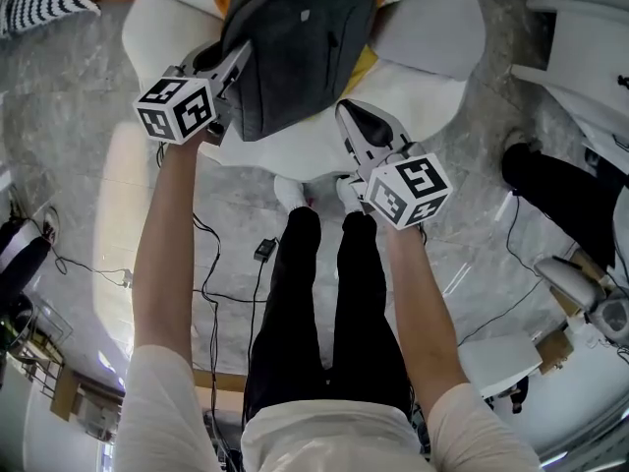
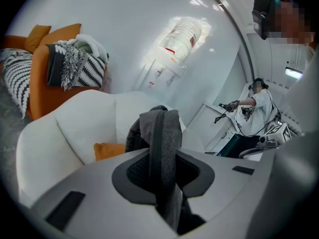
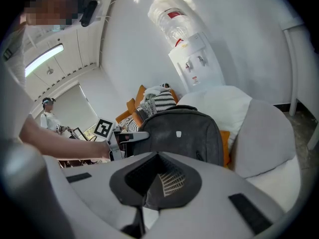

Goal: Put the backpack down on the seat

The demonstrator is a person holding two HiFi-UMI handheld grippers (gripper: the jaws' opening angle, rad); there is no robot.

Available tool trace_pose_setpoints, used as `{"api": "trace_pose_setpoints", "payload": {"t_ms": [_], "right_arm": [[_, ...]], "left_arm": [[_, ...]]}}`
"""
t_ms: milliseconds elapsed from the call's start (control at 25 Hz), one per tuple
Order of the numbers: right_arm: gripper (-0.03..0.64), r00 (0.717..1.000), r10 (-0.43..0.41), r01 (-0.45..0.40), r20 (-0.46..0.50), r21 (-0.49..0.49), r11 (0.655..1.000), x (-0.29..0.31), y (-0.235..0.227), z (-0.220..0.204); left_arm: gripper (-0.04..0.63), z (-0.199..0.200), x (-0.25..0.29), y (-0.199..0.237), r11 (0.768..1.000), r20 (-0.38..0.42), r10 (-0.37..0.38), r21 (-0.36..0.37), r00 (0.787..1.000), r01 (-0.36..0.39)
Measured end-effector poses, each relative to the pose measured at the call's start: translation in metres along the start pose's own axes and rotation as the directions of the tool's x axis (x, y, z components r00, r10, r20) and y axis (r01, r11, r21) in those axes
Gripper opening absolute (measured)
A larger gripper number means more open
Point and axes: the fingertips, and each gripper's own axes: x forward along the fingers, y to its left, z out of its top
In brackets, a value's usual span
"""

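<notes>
A dark grey backpack [image 1: 295, 47] stands leaning on the seat of a white armchair [image 1: 423, 87], with an orange cushion [image 1: 362, 67] behind it. My left gripper [image 1: 236, 65] is at the backpack's left side, shut on a grey strap [image 2: 162, 143] of the backpack that runs up between its jaws. In the right gripper view the backpack [image 3: 184, 133] faces me, with the left gripper [image 3: 124, 136] at its side. My right gripper [image 1: 352, 116] hangs in front of the chair, apart from the backpack, its jaws shut with nothing in them.
Black cables [image 1: 211, 264] lie on the marble floor by the person's legs. Another person's dark shoe [image 1: 521, 165] and white furniture [image 1: 580, 57] are at the right. An orange sofa [image 2: 45, 83] with striped cushions stands left of the chair. A water dispenser [image 3: 192, 59] is behind.
</notes>
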Motion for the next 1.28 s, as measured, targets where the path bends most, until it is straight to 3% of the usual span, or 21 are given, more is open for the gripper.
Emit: {"api": "trace_pose_setpoints", "payload": {"t_ms": [760, 1280], "right_arm": [[0.023, 1.0, 0.013, -0.013, -0.009, -0.001, 1.0, 0.028, 0.005, -0.01], [0.023, 1.0, -0.005, 0.005, -0.026, -0.005, 1.0, 0.029, -0.002, -0.025]], "left_arm": [[0.109, -0.003, 0.009, 0.079, 0.986, -0.035, 0.165, 0.02, 0.986, -0.164], [0.141, -0.005, 0.02, 0.122, 0.974, -0.071, 0.225, -0.008, 0.972, -0.226]]}}
